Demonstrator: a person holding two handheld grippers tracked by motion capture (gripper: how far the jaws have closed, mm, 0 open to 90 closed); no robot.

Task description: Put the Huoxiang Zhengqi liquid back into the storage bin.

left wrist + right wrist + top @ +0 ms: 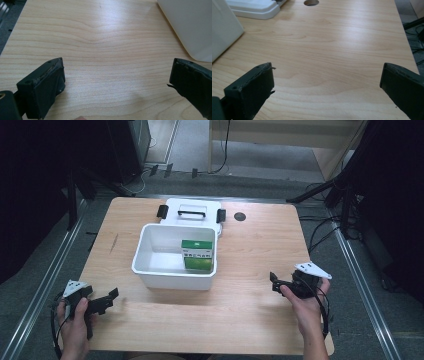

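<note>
Scene: you sat at a pale wooden tabletop (250, 320), a gripper in each hand, both hands low at the near edge.

Left gripper (102, 302): it was released, its two black jaws standing wide apart with bare wood between them. In the left gripper view, the wall of the white bin (190, 27) rose ahead of it and off to its right, near but not touching.

Right gripper (274, 282): it too was released, jaws spread wide and grasping nothing. In the right gripper view the bin's wall stood ahead and to its left, apart from the jaws.

Green box (198, 254): it stood inside the white bin, against the wall on the side nearer your right gripper, lying ahead of both grippers and between them. Its label was too small to read.

Lid (192, 212): the white lid, with a black handle and black side clips, lay flat on the tabletop beyond the bin, at its far rim, well past either gripper's reach as they sat.

Done, as it looked: the green box was already in the bin, and neither gripper kept hold of it.

Left, as a judgement: the bin was open, so fitting the lid and snapping its clips probably remained.

Nearby: a small round hole (240, 216) in the tabletop sat just beside the lid, far ahead of your right gripper.
</note>
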